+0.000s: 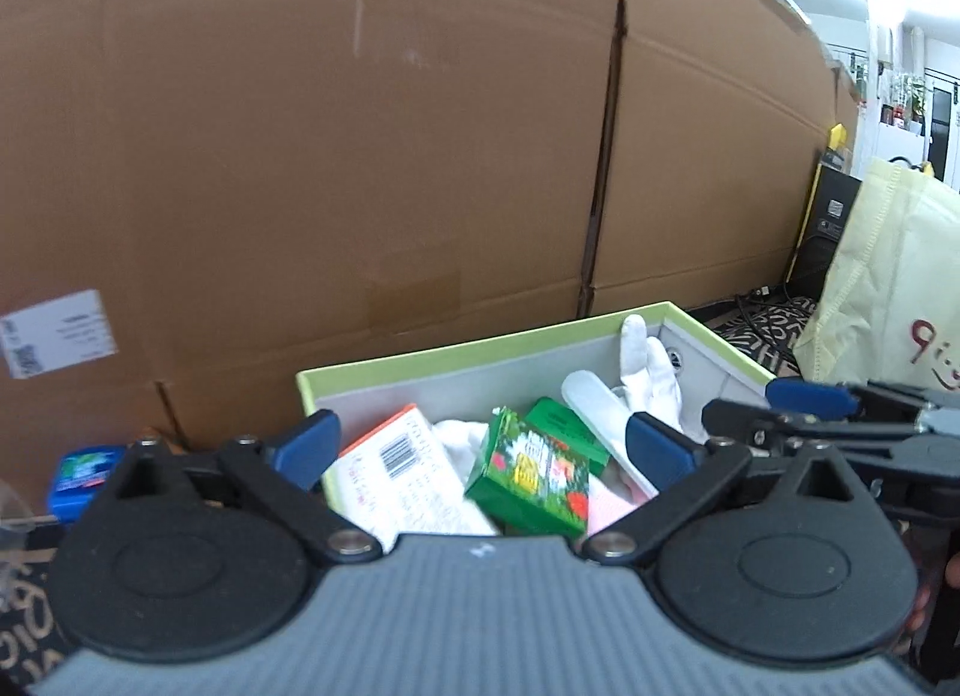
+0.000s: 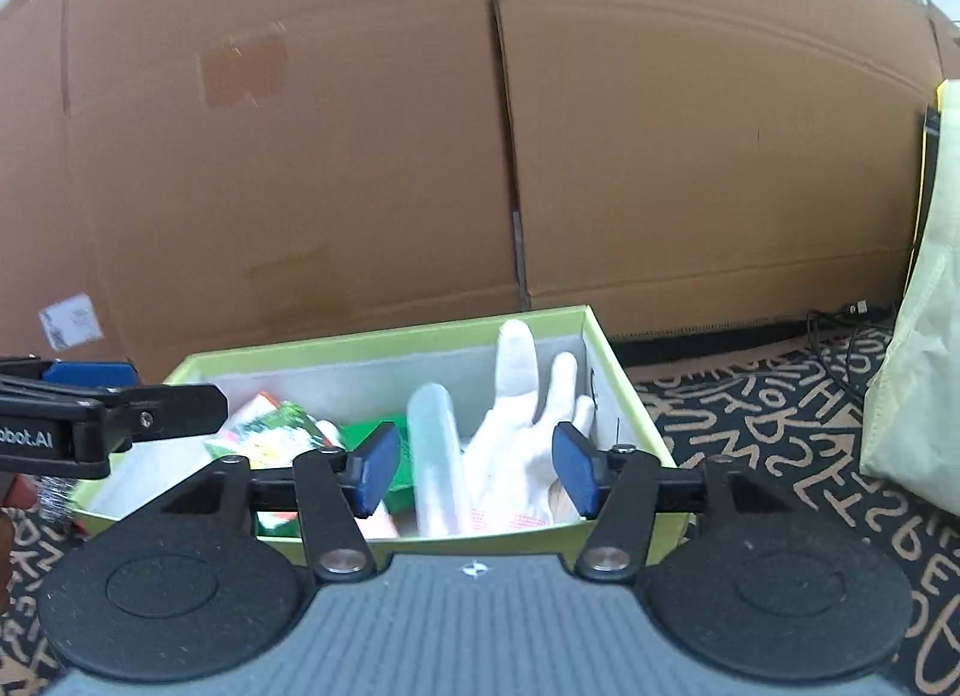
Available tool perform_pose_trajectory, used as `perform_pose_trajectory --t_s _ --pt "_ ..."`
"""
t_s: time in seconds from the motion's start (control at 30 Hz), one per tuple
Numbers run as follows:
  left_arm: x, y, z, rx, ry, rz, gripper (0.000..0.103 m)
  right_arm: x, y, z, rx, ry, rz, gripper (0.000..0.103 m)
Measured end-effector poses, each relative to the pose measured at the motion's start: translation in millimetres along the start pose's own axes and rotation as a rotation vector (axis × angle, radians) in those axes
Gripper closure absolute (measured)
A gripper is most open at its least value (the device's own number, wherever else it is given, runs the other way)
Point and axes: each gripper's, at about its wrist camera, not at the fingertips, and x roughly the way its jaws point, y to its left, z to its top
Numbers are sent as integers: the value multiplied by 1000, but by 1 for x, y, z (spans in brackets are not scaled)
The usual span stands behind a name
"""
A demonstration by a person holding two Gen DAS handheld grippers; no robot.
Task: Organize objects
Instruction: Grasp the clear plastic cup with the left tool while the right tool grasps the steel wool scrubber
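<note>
A lime-green open box [image 1: 456, 351] [image 2: 612, 354] sits on the floor against large cardboard cartons. Inside lie a green printed carton [image 1: 531, 471] [image 2: 270, 432], a white and orange booklet [image 1: 396, 468], a white glove [image 1: 654, 372] [image 2: 522, 414] and a pale translucent case [image 1: 591, 396] [image 2: 435, 450]. My left gripper [image 1: 483, 447] hovers over the box's near left part, jaws wide open, nothing pressed between the pads. My right gripper [image 2: 477, 471] hangs over the near right part by the glove and case, open, touching neither pad to anything. Each gripper shows at the edge of the other's view.
Tall brown cartons [image 1: 360, 156] [image 2: 690, 126] wall off the back. A cream fabric bag [image 1: 882, 288] [image 2: 924, 396] stands at the right on a black rug with tan letters [image 2: 780, 432]. A blue packet [image 1: 81, 477] lies left of the box. Cables [image 1: 774, 306] trail behind.
</note>
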Motion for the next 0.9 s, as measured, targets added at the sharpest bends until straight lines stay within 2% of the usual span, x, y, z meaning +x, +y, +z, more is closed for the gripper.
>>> perform_pose_trajectory --t_s 0.13,0.2,0.4,0.6,0.77,0.9 --pt "-47 13 -9 -39 3 1 0 -24 15 0 -4 -44 29 31" --pt "-65 18 -15 -55 35 42 0 -34 25 -3 -6 -46 65 29" --pt "-109 40 -38 -92 42 115 0 -50 60 -19 -22 -28 142 25" --pt "-138 76 -72 -162 61 179 0 -51 94 -36 -30 32 216 25" --pt "-152 118 -109 -258 103 243 0 -46 128 -55 -63 102 288 25" --pt "-157 139 -131 -266 146 271 0 -36 158 -67 -105 156 342 25"
